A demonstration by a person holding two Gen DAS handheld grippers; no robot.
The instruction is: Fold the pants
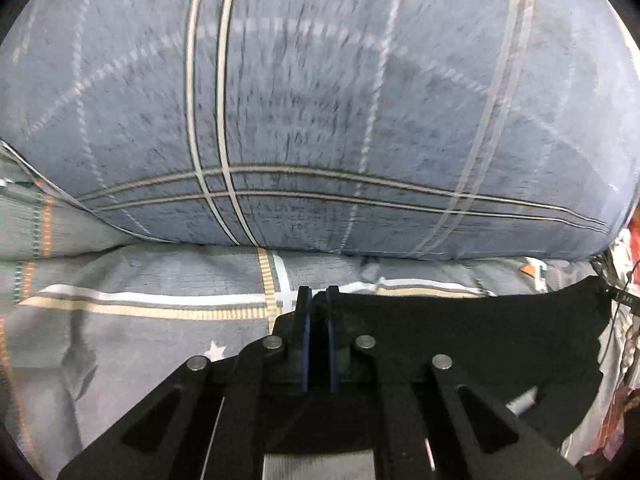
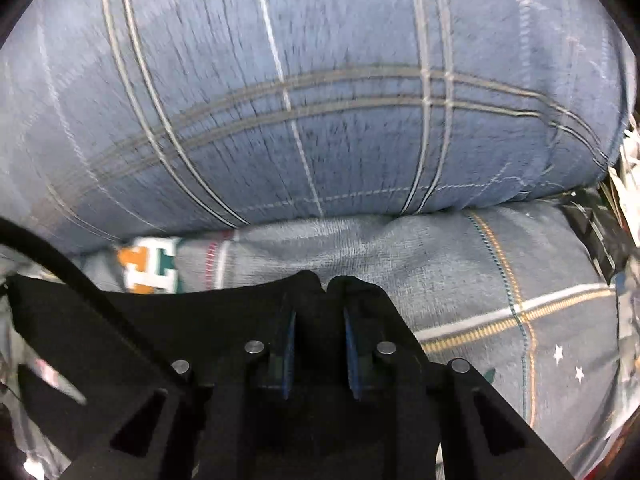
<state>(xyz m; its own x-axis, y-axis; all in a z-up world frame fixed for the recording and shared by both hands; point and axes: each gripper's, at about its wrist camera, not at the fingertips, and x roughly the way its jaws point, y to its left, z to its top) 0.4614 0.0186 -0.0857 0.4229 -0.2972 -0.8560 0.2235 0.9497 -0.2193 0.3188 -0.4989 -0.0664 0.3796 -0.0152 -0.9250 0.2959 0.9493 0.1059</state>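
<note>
Both the left tongs (image 1: 316, 300) and right tongs (image 2: 324, 286) are pinching the near edge of the black pants (image 1: 460, 340), likely to lift it for a fold. The pants lie on the patterned bed (image 1: 140, 320), just before a blue plaid pillow (image 1: 320, 100).

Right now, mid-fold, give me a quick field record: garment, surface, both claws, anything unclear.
garment: black pants, dark fabric lying at the near edge of the bed in both wrist views
surface: grey patterned bedsheet with white and tan stripes
backdrop: blue plaid pillow beyond the pants
left claw: shut on the black pants at their edge
right claw: closed narrowly on a bunch of the black pants
unclear: pants' overall layout and fold stage, since most of the garment is out of frame
</note>
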